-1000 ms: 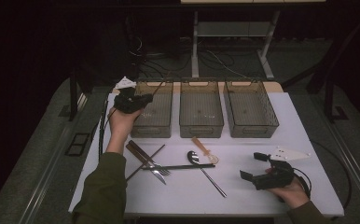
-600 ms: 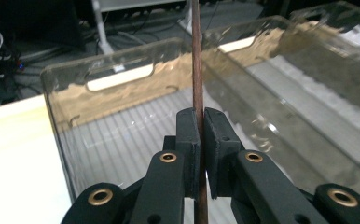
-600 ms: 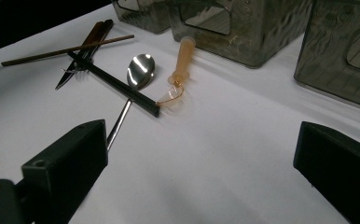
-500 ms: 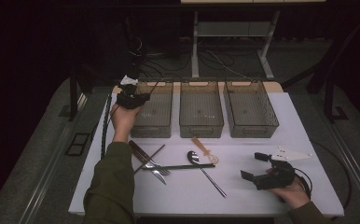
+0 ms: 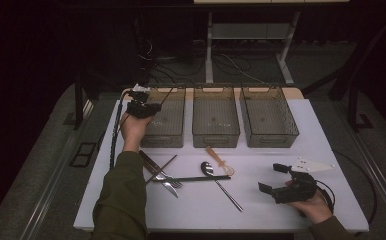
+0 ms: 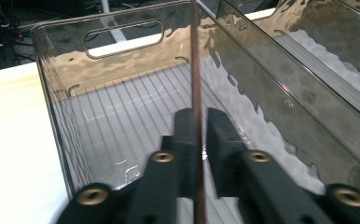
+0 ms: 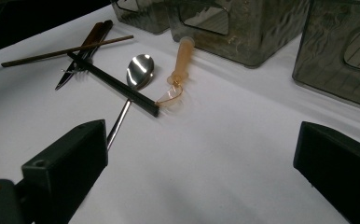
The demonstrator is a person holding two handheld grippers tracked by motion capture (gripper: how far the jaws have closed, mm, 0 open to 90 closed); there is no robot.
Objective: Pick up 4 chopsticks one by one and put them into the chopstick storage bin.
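**Entry: sorting cutlery into bins, release stage**

- Left tongs: we record them over the left bin, at its near left corner in the high view. In the left gripper view a thin brown chopstick runs up between the jaws. It lies against one pad, with a slim gap showing at the other. The jaws have just been opening, so we judge the grip loosened rather than pressing.
- The chopstick: inside the bin's walls, above its ribbed floor. We cannot tell whether its far tip touches anything.
- Right tongs: low over the worktop at the near right, jaws spread wide with nothing between them.
- Remaining stock on the worktop: a second brown chopstick, a black chopstick, a steel spoon, an amber plastic spoon and a fork lying on a darker piece.
- Middle bin and right bin: nothing seen inside.

Step in hand, in our judgement: dropping the chopstick into the left bin. The next move calls for spreading the jaws enough for it to slip free, then lifting clear of the bin wall without catching it.
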